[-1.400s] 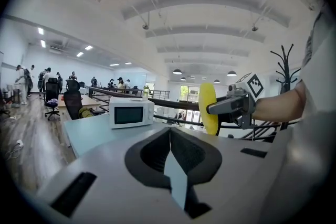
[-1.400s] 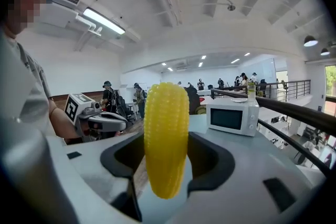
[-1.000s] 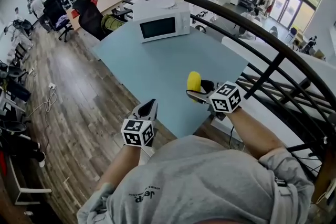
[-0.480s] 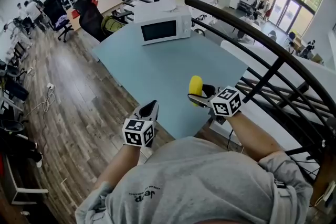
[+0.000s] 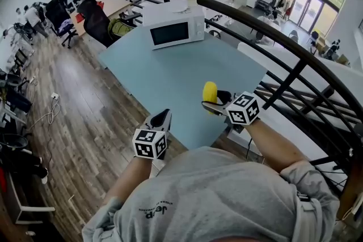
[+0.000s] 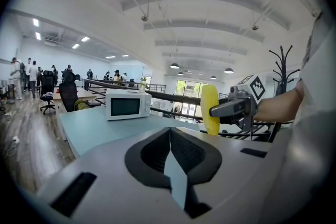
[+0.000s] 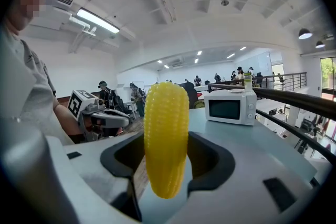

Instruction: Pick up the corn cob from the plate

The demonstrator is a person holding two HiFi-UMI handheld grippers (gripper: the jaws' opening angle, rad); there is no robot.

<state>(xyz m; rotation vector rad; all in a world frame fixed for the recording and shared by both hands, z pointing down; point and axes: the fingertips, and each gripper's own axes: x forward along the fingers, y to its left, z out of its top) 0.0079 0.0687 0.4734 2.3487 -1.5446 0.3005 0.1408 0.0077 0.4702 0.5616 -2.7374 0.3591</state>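
One bright yellow corn cob (image 7: pixel 166 139), kernel rows showing, is standing upright, clamped by the right gripper (image 7: pixel 167 168). At its eight o'clock, one left gripper (image 5: pixel 161 117) is pinching shut, empty.

The only legible print is a small dark word (image 5: pixel 153 210), seemingly "Jeep", seen upside down on the person's grey shirt (image 5: pixel 227 190).

I see my right gripper (image 5: pixel 215 102) holding the corn (image 5: pixel 210 89) upright over the table's (image 5: pixel 170 76) near right edge. My left gripper (image 5: pixel 161 118) hangs at its near left edge.
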